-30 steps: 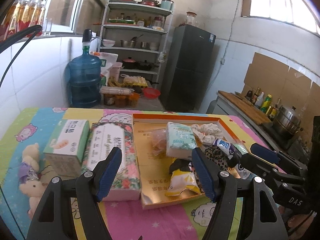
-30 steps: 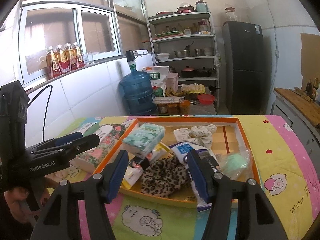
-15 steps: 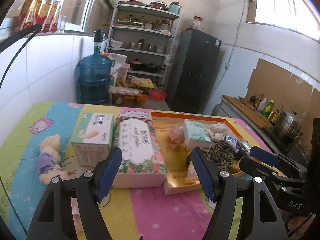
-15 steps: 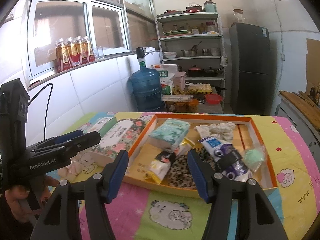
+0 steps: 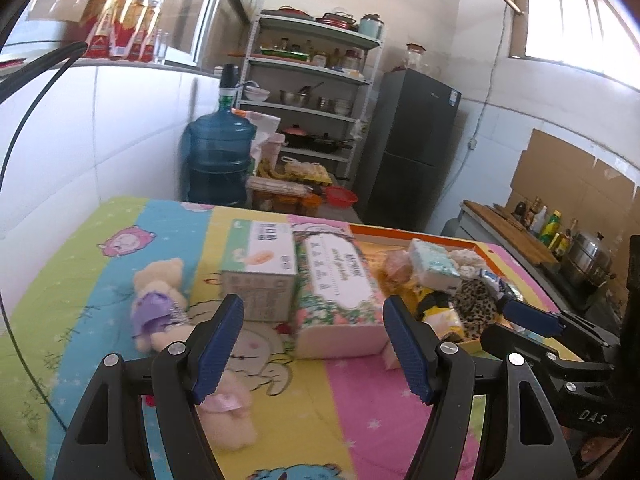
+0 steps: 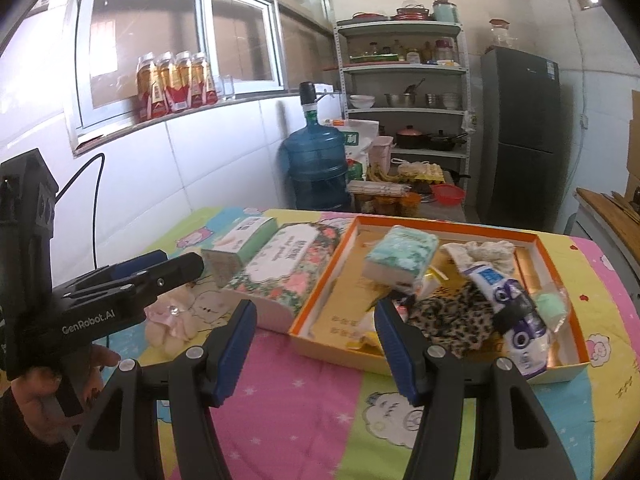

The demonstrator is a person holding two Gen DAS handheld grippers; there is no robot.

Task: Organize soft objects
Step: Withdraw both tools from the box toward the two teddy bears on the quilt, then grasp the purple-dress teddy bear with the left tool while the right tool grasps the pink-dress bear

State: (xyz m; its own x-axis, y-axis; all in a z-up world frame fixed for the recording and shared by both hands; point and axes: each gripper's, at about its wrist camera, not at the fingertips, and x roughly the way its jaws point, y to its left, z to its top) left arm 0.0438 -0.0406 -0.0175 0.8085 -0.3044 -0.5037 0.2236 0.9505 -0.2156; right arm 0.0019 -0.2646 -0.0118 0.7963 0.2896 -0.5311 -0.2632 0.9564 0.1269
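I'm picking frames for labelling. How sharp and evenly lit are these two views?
Left wrist: smeared by motion blur, teddy bear soft, high window blown out. Right wrist: sharper, floral tissue box lettering nearly legible. Both: fisheye bending, dark corners.

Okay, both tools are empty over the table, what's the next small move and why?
Probably ease the left tool toward the teddy bear. Both tools are open and hold nothing, and the bear lies loose on the cloth left of the tissue boxes, outside the orange tray that already holds soft items.
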